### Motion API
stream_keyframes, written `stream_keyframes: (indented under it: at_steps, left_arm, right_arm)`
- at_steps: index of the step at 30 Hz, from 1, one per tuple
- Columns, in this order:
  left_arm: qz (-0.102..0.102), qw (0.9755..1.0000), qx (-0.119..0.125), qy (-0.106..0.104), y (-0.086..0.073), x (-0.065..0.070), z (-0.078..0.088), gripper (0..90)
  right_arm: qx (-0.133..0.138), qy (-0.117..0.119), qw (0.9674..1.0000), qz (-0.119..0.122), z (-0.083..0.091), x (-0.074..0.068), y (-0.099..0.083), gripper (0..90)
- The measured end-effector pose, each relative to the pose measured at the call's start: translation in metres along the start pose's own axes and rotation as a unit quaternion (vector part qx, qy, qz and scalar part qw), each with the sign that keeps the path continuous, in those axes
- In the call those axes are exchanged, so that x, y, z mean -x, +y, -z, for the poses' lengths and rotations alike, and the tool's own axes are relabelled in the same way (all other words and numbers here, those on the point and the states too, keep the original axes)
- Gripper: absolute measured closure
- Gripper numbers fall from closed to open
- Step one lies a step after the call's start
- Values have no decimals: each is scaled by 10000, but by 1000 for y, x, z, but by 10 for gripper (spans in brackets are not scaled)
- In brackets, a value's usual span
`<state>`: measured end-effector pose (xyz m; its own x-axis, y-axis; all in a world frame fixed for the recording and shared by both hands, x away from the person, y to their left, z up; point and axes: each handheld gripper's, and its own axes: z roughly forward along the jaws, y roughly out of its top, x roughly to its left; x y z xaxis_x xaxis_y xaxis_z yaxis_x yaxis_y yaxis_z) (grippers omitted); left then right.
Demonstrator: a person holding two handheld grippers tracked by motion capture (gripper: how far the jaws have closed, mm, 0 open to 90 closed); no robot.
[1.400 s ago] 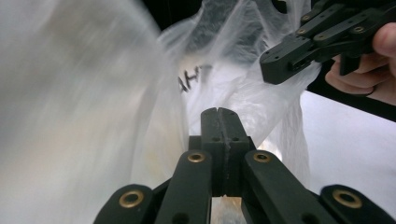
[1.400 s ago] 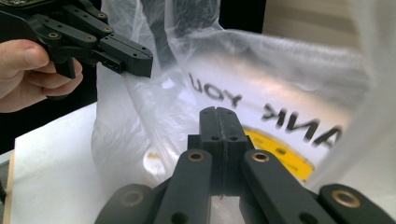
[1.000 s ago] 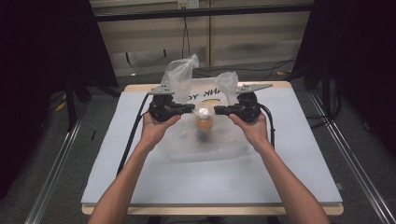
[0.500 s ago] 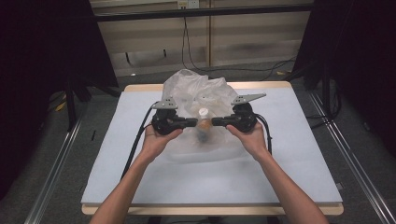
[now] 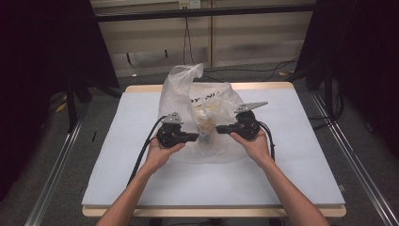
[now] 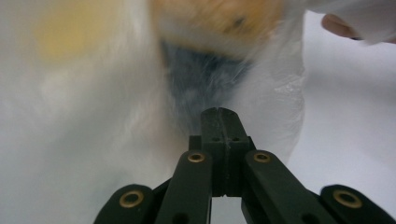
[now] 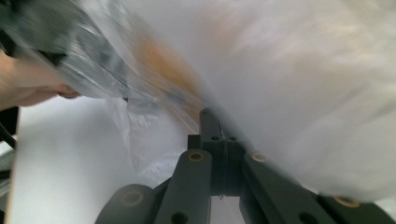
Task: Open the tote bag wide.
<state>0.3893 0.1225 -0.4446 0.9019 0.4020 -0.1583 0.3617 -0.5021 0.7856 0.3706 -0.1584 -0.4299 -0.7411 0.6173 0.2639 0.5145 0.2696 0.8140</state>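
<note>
Translucent white plastic forms the single bag (image 5: 200, 115), which stands at the centre of the high view on the table (image 5: 301, 155), its crumpled top rising toward the upper middle of the frame. Inside the bag, one tan and orange item (image 5: 207, 126) shows through the film; what it is cannot be told.

Relation for the coming move: the bag lies between the two grippers. The left gripper (image 5: 194, 137) sits at the bag's lower left and points right into it; the right gripper (image 5: 219, 129) sits at the lower right and points left. Their tips face each other across the bag's lower front, near but apart, so both hands are about equally near. The bag's long axis runs upright, from the table to the bunched top.

Gripper state: in the left gripper view the jaws stand pressed together, with the film right at the tip of the left gripper (image 6: 219, 112). In the right gripper view the jaws of the right gripper (image 7: 212, 114) are likewise closed against the film. Whether either pinches a fold of plastic cannot be told; both views are blurred.

Count: one bag, one item inside, two grippers, two hands, one table.
</note>
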Motion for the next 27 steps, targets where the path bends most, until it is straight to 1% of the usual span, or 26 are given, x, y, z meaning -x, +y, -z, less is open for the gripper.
stream_keyframes:
  at_steps: [1,2,3,4,6,7,8,9,11,12,13,14,15,16,17,18,19,20,21,22,23,24,25,26,27]
  left_arm:
    - [10,10000,-45,9,-3,-1,-4,900]
    - [10,10000,-45,9,-3,-1,-4,900]
    - [85,9999,-86,-17,-7,-2,-7,900]
    - [63,9996,-256,35,-12,-5,-11,900]
    - [158,9995,-259,32,-16,-9,-16,900]
    - [158,9995,-259,32,-16,-9,-16,900]
    - [12,9995,-309,68,-18,-13,-18,900]
    - [26,9992,-382,69,-20,-15,-19,900]
    - [209,9988,-446,64,-25,-15,-23,900]
    - [490,9977,-470,91,-29,-12,-26,900]
    - [74,9984,-560,41,-28,-18,-26,900]
    - [74,9984,-560,41,-28,-18,-26,900]
    - [-128,9986,-518,53,-28,-21,-26,900]
    - [0,9986,-522,64,-29,-19,-26,900]
    - [269,9981,-546,121,-29,-14,-26,900]
    - [305,9980,-527,184,-29,-12,-26,900]
    - [7,9984,-558,137,-28,-15,-26,900]
    - [45,9986,-505,131,-29,-13,-25,900]
    - [262,9980,-542,175,-29,-9,-22,900]
    - [36,9987,-459,218,-27,-10,-20,900]
    - [1,9993,-329,178,-24,-8,-11,900]
    - [164,9997,-163,110,-23,-5,-8,900]
    - [164,9997,-163,110,-23,-5,-8,900]
    - [157,9998,-108,97,-22,-3,-2,900]
    - [76,9999,-41,114,-21,-2,2,900]
  right_arm:
    - [-32,11,10000,-4,-2,1,-2,900]
    - [-75,3,10000,-15,-4,2,-5,900]
    - [-75,3,10000,-15,-4,2,-5,900]
    - [-134,-90,9999,-19,-9,6,-12,900]
    - [-225,-124,9996,-131,-15,12,-19,900]
    - [-225,-124,9996,-131,-15,12,-19,900]
    - [-289,-143,9993,-175,-18,15,-22,900]
    - [-343,-172,9991,-201,-21,19,-27,900]
    - [-443,-211,9985,-260,-25,23,-34,900]
    - [-546,-242,9977,-319,-29,26,-39,900]
    - [-598,-285,9974,-294,-30,27,-41,900]
    - [-598,-285,9974,-294,-30,27,-41,900]
    - [-774,-403,9959,-217,-33,28,-45,900]
    - [-774,-403,9959,-217,-33,28,-45,900]
    - [-730,-385,9962,-283,-32,28,-47,900]
    - [-756,-405,9959,-283,-32,28,-46,900]
    - [-767,-439,9958,-233,-32,27,-46,900]
    - [-698,-367,9967,-210,-30,26,-45,900]
    - [-698,-367,9967,-210,-30,26,-45,900]
    - [-556,-245,9980,-196,-24,24,-43,900]
    - [-448,-211,9986,-187,-20,23,-40,900]
    - [-339,-156,9992,-175,-14,22,-37,900]
    - [-339,-156,9992,-175,-14,22,-37,900]
    - [-275,-145,9994,-143,-8,21,-34,900]
    - [-231,-165,9995,-109,-1,18,-30,900]
